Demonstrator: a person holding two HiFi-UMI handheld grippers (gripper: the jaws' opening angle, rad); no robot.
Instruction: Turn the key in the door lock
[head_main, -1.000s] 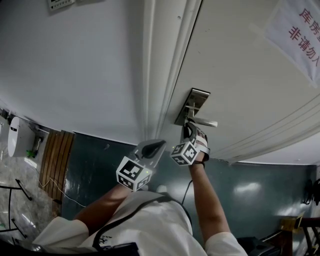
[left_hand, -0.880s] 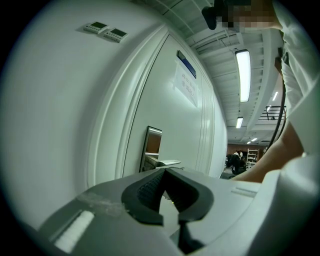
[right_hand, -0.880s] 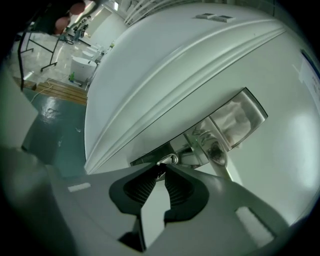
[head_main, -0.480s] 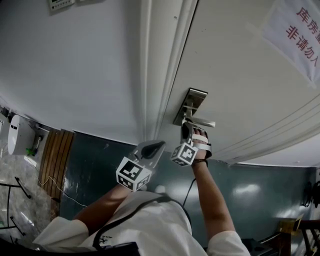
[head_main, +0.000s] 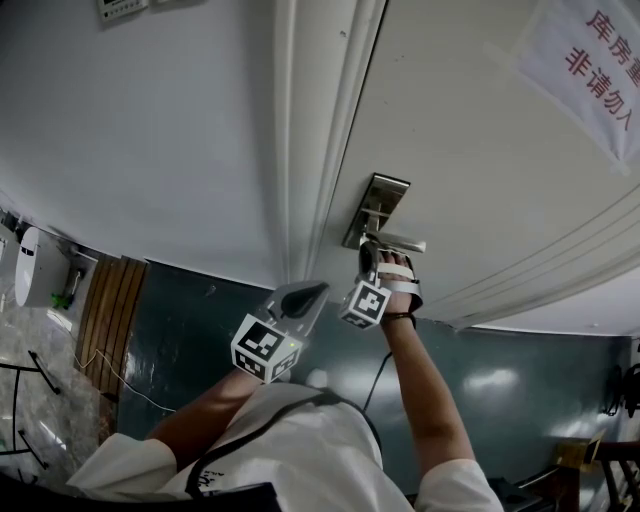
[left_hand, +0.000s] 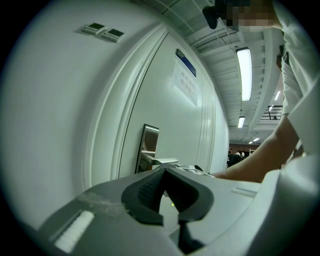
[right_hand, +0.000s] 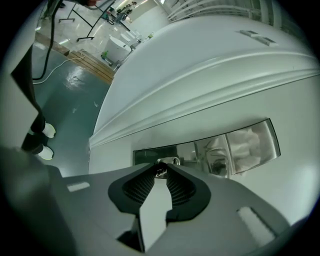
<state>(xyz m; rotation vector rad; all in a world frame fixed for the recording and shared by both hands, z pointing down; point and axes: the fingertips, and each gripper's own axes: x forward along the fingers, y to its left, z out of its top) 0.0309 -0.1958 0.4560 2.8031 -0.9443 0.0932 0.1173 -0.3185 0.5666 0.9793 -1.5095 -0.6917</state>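
A steel lock plate (head_main: 377, 207) with a lever handle (head_main: 398, 243) sits on the white door (head_main: 480, 150). My right gripper (head_main: 368, 256) points at the plate just below the handle. In the right gripper view its tips (right_hand: 161, 169) stand at the keyhole cylinder (right_hand: 171, 161), with the small key head (right_hand: 160, 171) between them. These jaws have just been opening, so the pads sit loosely around the key. My left gripper (head_main: 318, 290) hangs back to the left of the door frame, shut and empty. In its own view its tips (left_hand: 165, 171) sit in front of the lock plate (left_hand: 148, 147).
A paper notice (head_main: 595, 60) with red characters hangs on the door's upper right. The moulded door frame (head_main: 315, 150) runs beside the lock. On the wall are switch panels (left_hand: 104, 31). A wooden board (head_main: 110, 310) and a white appliance (head_main: 30, 272) stand on the green floor.
My right gripper has rolled about its own axis at the lock, its marker cube turning with it, and stayed against the plate. The left gripper has hardly moved.
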